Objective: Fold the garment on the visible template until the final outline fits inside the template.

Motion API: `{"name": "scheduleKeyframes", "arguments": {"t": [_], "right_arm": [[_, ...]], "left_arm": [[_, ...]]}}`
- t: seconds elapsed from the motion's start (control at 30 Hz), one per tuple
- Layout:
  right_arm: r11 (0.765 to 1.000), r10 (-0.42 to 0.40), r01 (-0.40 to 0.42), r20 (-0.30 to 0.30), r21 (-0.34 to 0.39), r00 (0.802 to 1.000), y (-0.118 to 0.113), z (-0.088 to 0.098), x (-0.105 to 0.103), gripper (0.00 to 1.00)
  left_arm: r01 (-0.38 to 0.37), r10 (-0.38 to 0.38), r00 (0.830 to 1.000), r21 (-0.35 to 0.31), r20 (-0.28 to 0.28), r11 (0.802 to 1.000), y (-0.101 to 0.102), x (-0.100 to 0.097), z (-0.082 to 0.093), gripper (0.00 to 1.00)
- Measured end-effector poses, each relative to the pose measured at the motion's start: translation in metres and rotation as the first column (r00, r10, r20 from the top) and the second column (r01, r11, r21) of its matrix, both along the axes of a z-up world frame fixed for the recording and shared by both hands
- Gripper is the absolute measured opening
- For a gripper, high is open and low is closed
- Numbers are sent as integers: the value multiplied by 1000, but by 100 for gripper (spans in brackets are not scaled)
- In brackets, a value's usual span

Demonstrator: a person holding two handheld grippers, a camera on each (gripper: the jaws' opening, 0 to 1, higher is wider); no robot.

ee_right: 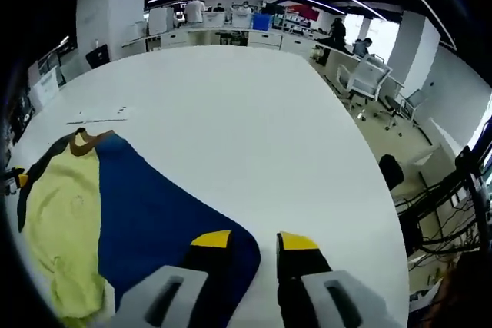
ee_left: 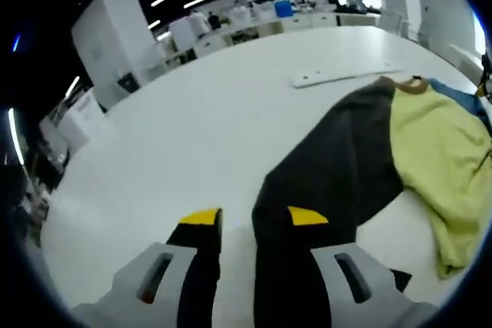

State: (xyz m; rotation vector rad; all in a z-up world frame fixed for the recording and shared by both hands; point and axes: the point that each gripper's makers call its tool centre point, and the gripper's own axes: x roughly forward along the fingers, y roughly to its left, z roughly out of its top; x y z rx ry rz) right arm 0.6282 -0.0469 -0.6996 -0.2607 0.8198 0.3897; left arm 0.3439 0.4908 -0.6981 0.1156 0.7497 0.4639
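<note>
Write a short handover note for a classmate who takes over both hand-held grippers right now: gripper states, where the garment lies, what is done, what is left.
Left hand-held gripper: open, low over the table, jaws either side of the dark sleeve's edge.
Right hand-held gripper: open, at the blue sleeve's end, nothing gripped.
Garment: a shirt with a yellow front and brown collar, spread flat on the white table, sleeves out to both sides.
Done: garment laid out; no fold visible.
Left: fold both sleeves in, then the body. I cannot make out a template outline; check it first.
</note>
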Motion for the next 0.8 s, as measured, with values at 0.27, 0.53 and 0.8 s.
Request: {"name": "scheduleKeyframes", "arguments": {"t": [0.27,0.53,0.8], "right_arm": [[997,29,-23,-74,76,997,12,11,-37,41],[994,96,-90,-125,57,987,14,7,-87,42],[992,101,-89,-148,85,984,11,8,-119,39]], "left_arm": [[11,-7,997,-50,83,999,-27,-6,29,55],[79,-69,990,-81,121,994,-56,-18,44,72],[155,-143,976,-69,163,985,-80,-23,64,89]]}}
